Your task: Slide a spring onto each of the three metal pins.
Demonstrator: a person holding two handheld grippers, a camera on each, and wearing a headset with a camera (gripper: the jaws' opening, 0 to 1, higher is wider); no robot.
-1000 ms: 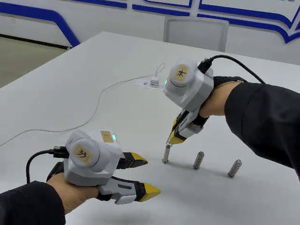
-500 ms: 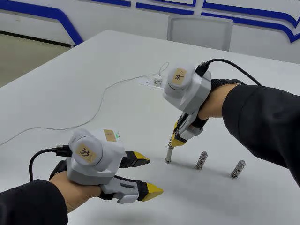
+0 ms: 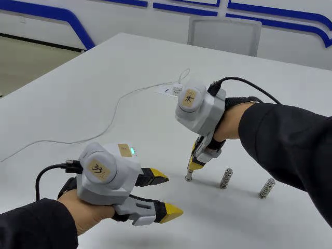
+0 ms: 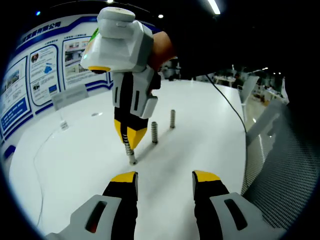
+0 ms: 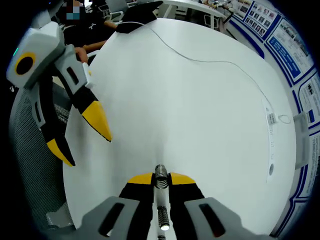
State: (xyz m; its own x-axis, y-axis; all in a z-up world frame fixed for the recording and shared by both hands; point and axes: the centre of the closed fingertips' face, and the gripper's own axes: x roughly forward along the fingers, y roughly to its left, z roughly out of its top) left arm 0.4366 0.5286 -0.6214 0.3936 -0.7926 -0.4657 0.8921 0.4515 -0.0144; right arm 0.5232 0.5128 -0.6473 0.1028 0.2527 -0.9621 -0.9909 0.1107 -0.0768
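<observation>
At a white table (image 3: 104, 93), the right gripper (image 3: 194, 165) is clamped on a small coiled steel spring (image 5: 161, 174). It holds the spring upright, lower end meeting the top of a short bare metal pin (image 3: 189, 177). In a row beside that pin, on the side away from the left gripper (image 3: 167, 194), stand a second spring-covered pin (image 3: 225, 178) and a third spring-covered pin (image 3: 266, 188). The left gripper hovers near the bare pin, yellow-tipped jaws apart, holding nothing. A thin white cable (image 3: 111, 116) trails across the table beyond the pin.
</observation>
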